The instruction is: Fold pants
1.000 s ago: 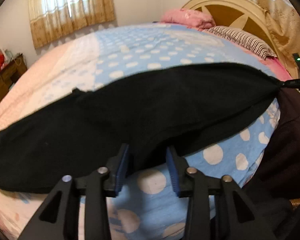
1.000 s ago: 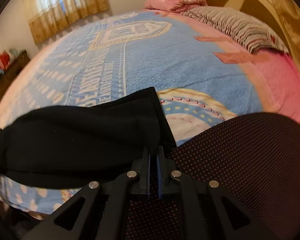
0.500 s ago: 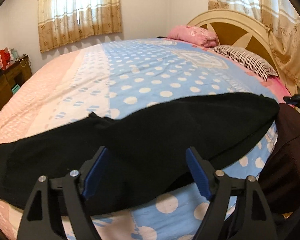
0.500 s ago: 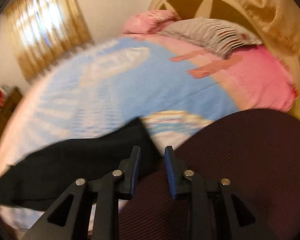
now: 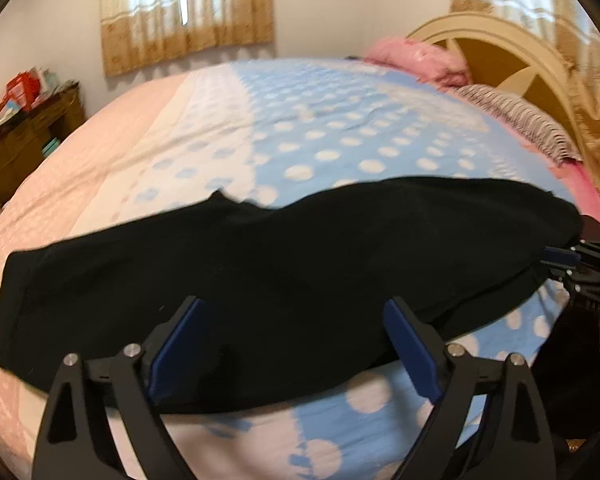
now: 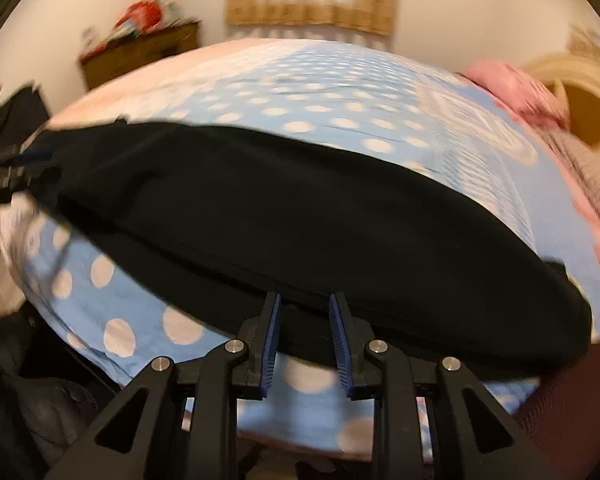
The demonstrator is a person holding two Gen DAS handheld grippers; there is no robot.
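Note:
The black pants [image 5: 284,264] lie flat in a long band across the near edge of the bed, folded lengthwise. My left gripper [image 5: 292,344] is wide open just above their near edge and holds nothing. My right gripper [image 6: 305,328] is open, its blue pads a little apart at the near edge of the pants [image 6: 300,216], gripping nothing. The right gripper also shows at the far right of the left wrist view [image 5: 572,260], beside the end of the pants. The left gripper shows at the left edge of the right wrist view [image 6: 8,168].
The bed [image 5: 340,128] has a blue polka-dot and pink cover. A pink pillow [image 5: 416,60], a striped pillow [image 5: 524,120] and a cream headboard [image 5: 500,44] are at the right. A wooden cabinet [image 5: 24,136] stands at the left. A dark chair back [image 6: 572,400] is at the lower right.
Both grippers let go of the pants and opened. The pants now lie flat on the bed. The right gripper swung left along the near edge of the pants.

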